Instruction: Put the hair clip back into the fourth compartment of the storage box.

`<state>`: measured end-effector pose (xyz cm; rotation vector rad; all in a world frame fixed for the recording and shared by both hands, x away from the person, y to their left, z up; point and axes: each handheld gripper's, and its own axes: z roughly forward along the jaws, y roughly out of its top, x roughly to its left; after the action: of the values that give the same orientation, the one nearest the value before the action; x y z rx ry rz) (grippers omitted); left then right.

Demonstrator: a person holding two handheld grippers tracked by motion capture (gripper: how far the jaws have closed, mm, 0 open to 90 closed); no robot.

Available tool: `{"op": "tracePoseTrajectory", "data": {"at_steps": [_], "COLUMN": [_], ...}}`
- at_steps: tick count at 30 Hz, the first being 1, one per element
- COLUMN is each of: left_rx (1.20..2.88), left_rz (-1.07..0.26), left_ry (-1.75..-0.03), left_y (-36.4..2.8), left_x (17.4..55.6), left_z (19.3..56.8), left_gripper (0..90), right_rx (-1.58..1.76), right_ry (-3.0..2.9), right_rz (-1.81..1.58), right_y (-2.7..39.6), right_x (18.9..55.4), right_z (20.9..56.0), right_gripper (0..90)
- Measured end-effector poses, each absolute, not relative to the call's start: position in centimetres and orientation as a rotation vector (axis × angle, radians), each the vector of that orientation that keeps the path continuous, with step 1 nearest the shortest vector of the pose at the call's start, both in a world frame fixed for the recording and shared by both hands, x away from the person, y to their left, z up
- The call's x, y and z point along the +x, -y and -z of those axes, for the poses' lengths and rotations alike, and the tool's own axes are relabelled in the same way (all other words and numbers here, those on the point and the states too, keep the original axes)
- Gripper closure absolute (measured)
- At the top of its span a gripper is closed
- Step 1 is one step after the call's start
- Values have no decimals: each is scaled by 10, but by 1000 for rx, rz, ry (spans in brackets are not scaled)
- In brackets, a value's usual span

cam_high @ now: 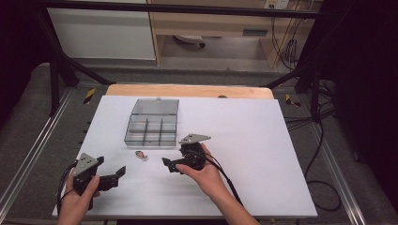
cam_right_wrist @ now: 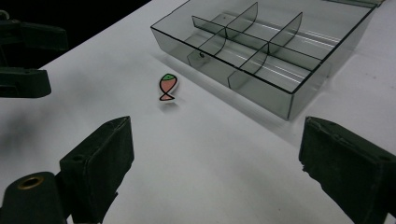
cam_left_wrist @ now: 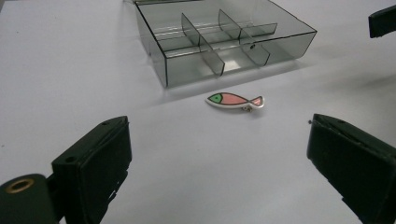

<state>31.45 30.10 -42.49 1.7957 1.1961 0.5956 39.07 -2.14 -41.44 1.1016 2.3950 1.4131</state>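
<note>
While you hold both grippers low over the white tabletop (cam_high: 244, 140), each one has its jaws spread wide with nothing between them. Your left gripper (cam_high: 115, 174) sits near the front left corner of the tabletop, in your left hand (cam_high: 77, 199), and points toward the middle. Your right gripper (cam_high: 170, 165) is held near the centre in your right hand (cam_high: 204, 173), and its jaws point left toward the other gripper, with bare white surface between the two.

A small fish-shaped pin (cam_high: 141, 154) lies flat on the tabletop between the grippers and slightly farther from you. It has a pink body, a green head and a pale rim. In the left gripper view the fish-shaped pin (cam_left_wrist: 235, 100) lies ahead of the open jaws, and in the right gripper view the same pin (cam_right_wrist: 167, 86) lies ahead and to the left.

Just beyond the pin, apart from it, stands a clear plastic box (cam_high: 151, 129) with its lid (cam_high: 155, 106) swung open at the far side. Thin dividers split the box into compartments, and those you can see hold nothing. A strip of bare wood (cam_high: 187, 90) shows along the far edge of the tabletop.
</note>
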Motion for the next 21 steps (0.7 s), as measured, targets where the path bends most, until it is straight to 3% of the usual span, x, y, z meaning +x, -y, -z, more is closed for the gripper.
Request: {"op": "tracePoseTrajectory", "data": {"at_steps": [10,21], "left_rx": [1802,1807], "left_rz": [-597,-591], "left_ry": [-1215,-1210], "left_y": [-303,-302], "left_x": [315,315], "left_z": [426,426], "left_gripper": [65,65], "right_rx": [1075,1035], "right_ry": [-2376,-2370], "right_rz": [-1425,-1418], "right_y": [8,-3], "right_x": [391,396], "right_z": [407,400], "right_gripper": [167,119]}}
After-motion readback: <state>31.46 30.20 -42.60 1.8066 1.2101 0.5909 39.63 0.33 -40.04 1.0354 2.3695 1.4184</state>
